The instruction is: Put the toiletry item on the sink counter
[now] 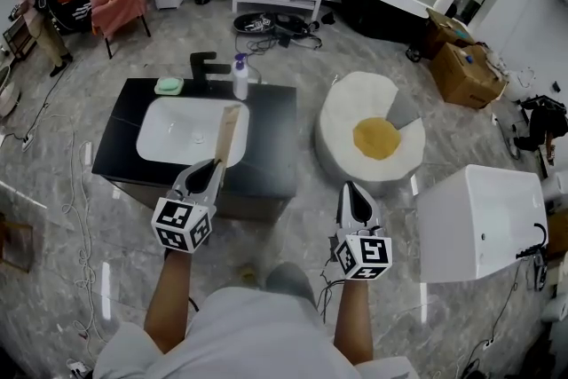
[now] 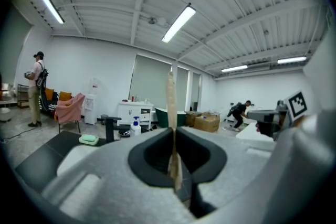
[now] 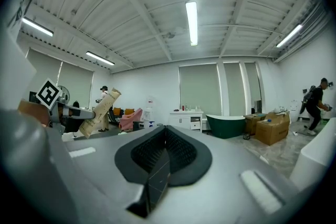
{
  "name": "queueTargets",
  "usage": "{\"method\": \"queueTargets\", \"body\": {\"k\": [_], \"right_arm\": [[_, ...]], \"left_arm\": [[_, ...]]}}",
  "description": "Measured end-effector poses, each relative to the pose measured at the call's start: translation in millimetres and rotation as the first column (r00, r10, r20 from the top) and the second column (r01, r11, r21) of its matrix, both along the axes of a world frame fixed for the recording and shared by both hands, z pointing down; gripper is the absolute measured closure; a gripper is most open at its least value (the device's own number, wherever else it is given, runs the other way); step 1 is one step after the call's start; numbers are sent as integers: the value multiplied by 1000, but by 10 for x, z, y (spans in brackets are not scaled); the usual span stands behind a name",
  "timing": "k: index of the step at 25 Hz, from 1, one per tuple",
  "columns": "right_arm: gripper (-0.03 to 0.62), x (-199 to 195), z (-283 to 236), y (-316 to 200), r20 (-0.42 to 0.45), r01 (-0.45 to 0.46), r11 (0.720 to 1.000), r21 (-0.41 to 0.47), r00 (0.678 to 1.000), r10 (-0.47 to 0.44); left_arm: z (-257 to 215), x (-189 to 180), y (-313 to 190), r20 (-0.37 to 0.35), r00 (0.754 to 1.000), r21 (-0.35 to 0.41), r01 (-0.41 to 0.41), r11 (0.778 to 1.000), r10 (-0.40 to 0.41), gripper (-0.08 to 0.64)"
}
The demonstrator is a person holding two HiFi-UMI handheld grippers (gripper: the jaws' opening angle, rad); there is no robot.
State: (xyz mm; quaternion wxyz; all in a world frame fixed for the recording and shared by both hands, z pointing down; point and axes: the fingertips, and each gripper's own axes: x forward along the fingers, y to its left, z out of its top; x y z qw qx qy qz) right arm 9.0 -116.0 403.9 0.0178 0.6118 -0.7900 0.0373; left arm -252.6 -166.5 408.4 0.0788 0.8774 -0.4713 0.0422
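Observation:
A flat tan tube (image 1: 229, 132) sticks up and forward out of my left gripper (image 1: 216, 166), which is shut on its lower end. It hangs above the front edge of the white basin (image 1: 182, 130) set in the black sink counter (image 1: 271, 138). In the left gripper view the tube (image 2: 171, 102) shows edge-on, pinched between the jaws of the left gripper (image 2: 174, 132). My right gripper (image 1: 353, 193) is shut and empty, held right of the counter over the floor. From the right gripper (image 3: 164, 132) view, the tube (image 3: 100, 110) appears at left.
On the counter's back edge stand a black faucet (image 1: 206, 64), a white pump bottle (image 1: 240, 77) and a green soap dish (image 1: 169, 85). A round white cushion with a yellow centre (image 1: 377, 138) lies right of the counter, a white tub (image 1: 479, 217) further right. Cables run across the floor.

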Motion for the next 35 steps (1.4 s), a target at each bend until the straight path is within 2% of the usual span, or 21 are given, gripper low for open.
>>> {"method": "queueTargets", "body": {"k": [13,24,35], "right_arm": [[589,112,58,-503,-5,-2,1000,-4,1000,2],[589,509,237,-1345,15,53,998,-32,998,-53],[589,956,466,-2137,28,97,994,-55,995,-96]], "left_arm": [[152,214,-486,-17,999,-34,-32,999,32,548],[343,717,-1174,7,1000,-90,-6,996,6,548],[855,1254,-1869,40,999,-195,34,980,-26,546]]}}
